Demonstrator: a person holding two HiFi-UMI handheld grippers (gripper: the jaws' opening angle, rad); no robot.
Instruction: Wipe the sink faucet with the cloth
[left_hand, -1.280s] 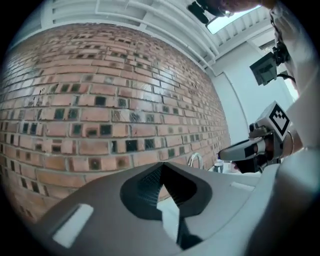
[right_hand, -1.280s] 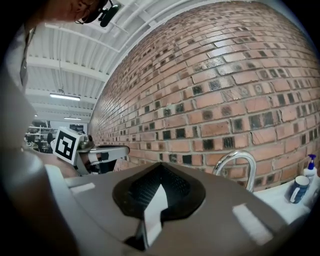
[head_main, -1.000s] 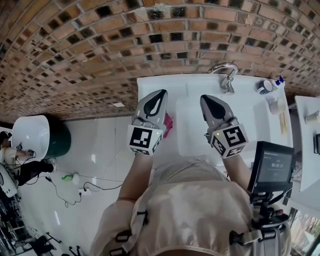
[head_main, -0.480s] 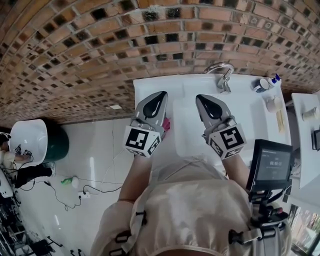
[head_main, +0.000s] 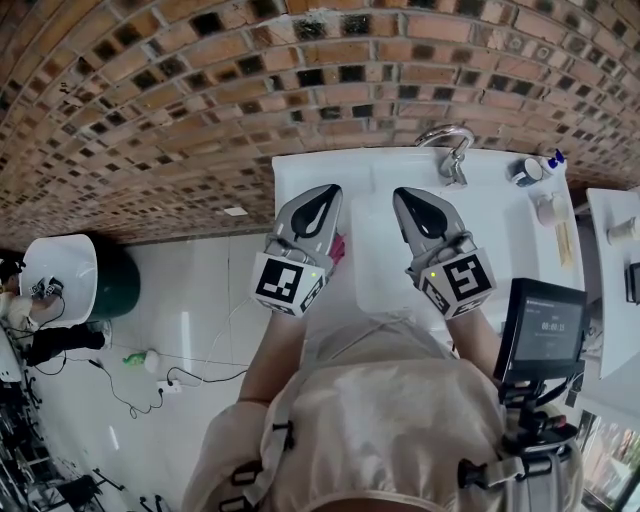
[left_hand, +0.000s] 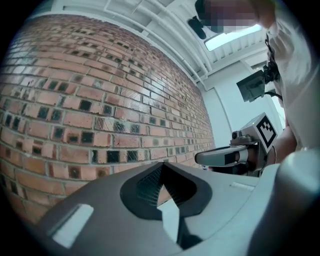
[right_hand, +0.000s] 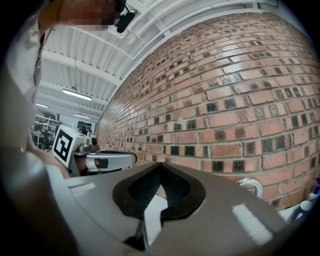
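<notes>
Rough red-brown brick wall (head_main: 200, 90) noted behind. Glossy white sink (head_main: 500, 215) set against it. Grey hard-shelled left gripper (head_main: 322, 196) and right gripper (head_main: 410, 198) held level above, both clenched on nothing. Curved chrome faucet (head_main: 447, 150) at the sink's back edge. Crumpled pink cloth (head_main: 338, 248) at the left edge, partly hidden under the left gripper. Risk judged: limp cloth pinched by a corner, then dropped.
</notes>
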